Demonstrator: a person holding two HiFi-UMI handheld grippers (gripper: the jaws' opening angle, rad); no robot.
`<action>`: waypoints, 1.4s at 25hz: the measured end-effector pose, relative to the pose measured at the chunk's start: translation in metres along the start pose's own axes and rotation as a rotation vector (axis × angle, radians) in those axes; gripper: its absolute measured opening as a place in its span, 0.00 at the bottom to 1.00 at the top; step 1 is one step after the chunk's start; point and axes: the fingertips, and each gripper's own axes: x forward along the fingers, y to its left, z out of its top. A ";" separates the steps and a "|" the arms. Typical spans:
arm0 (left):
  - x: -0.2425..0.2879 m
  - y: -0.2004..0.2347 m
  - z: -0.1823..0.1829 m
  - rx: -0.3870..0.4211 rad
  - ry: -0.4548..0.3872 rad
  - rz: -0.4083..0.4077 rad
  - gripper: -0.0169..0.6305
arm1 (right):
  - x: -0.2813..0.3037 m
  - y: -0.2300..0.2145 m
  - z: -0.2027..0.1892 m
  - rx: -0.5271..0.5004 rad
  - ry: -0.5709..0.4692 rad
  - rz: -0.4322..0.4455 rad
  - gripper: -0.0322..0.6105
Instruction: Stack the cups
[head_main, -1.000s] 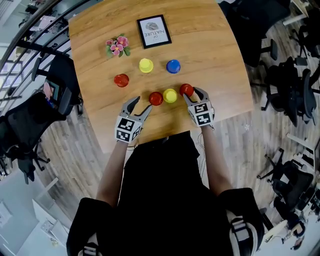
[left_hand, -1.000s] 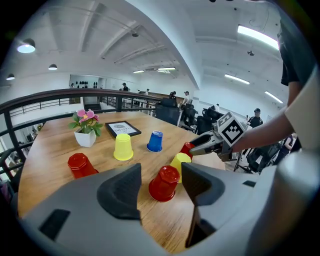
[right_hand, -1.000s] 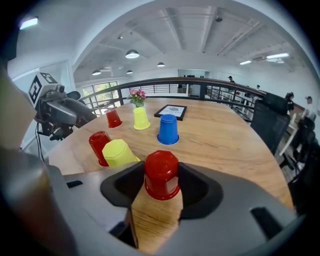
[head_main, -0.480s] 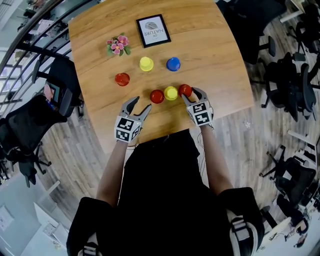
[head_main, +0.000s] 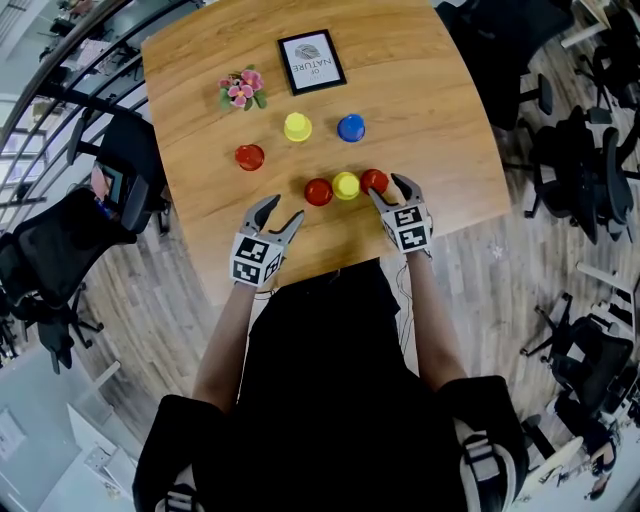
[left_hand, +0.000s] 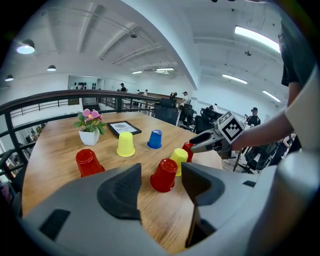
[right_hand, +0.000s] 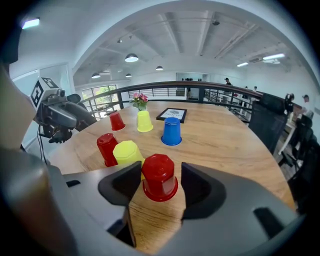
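The wooden bench (head_main: 430, 90) carries everything, and I take the near yellow cup (head_main: 345, 185) as my mark. My right claw (head_main: 388, 190) stands just to the right of it, spread. Its jaws have just been opening, and the red cup (right_hand: 159, 177) stands between them, mouth down on the bench, with the pads not pressing on it. My left claw (head_main: 283, 209) is to the left of the mark and nearer to me, also spread and holding nothing.

Far behind the mark lies the framed picture (head_main: 311, 62), and behind the mark to the left is the flower pot (head_main: 240, 88). Then come the small things. A second red cup (head_main: 318, 192) is just left of the mark, and a third red cup (head_main: 249, 157) is farther left and behind. A far yellow cup (head_main: 297, 127) and a blue cup (head_main: 351, 127) stand behind the mark. All are upside down and none is stacked yet.

I judge that the step in hand is taking the red cup. To do it well I should first centre it, because one pad looks closer than the other. Then I should close softly, as such a thin cup probably gives way. The mark is very near, so I should lift straight up before going sideways, then lower the cup squarely over another one.
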 end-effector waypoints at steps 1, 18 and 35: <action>-0.001 0.001 0.000 -0.001 -0.001 0.001 0.45 | -0.001 -0.001 0.002 -0.002 -0.004 -0.001 0.46; -0.003 0.008 0.010 -0.047 -0.026 0.052 0.45 | 0.014 -0.012 0.069 -0.080 -0.081 0.072 0.46; 0.015 0.029 0.006 -0.134 0.005 0.130 0.45 | 0.079 -0.027 0.101 -0.130 -0.053 0.158 0.49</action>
